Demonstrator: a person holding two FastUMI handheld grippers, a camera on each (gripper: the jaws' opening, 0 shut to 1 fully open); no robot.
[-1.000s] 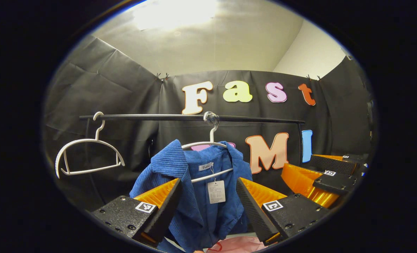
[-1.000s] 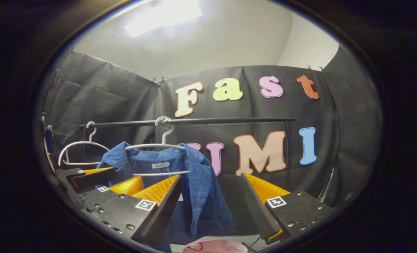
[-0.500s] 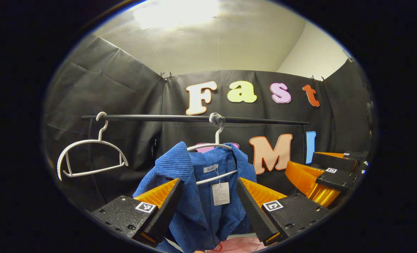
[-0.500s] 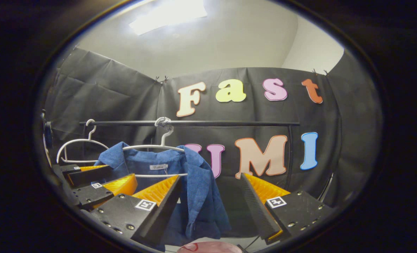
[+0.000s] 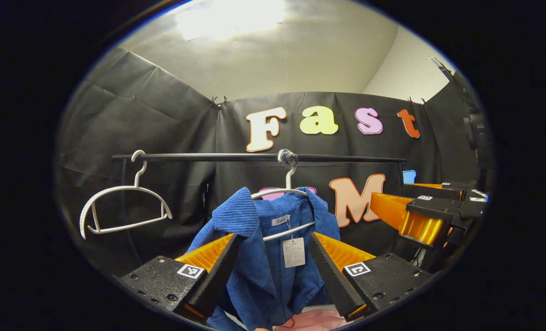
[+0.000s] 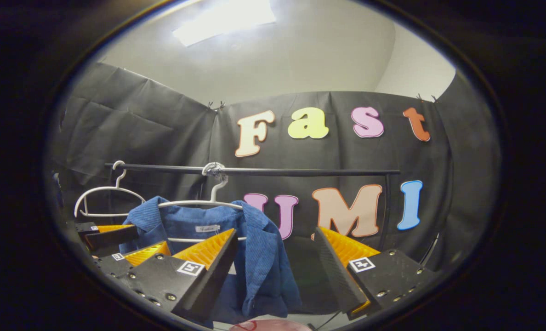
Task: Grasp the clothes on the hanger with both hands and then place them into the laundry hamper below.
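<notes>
A blue corduroy jacket hangs on a white hanger from a black rail that runs across the booth, its collar spread and a paper tag dangling at the open front. In the left gripper view, the left gripper is held up in front of the jacket with its jaws wide apart and nothing between them; the garment shows through the gap, and it cannot be told whether either finger touches the cloth. The right gripper shows off to the right of the jacket in that view, apart from it. In the right gripper view, the right gripper also stands wide open and empty, with the jacket's right front edge just beyond its left finger. A second white hanger, bare, hangs near the rail's left end. Below the jacket, at the bottom edge of both views, a pink rim of the laundry hamper peeks out.
</notes>
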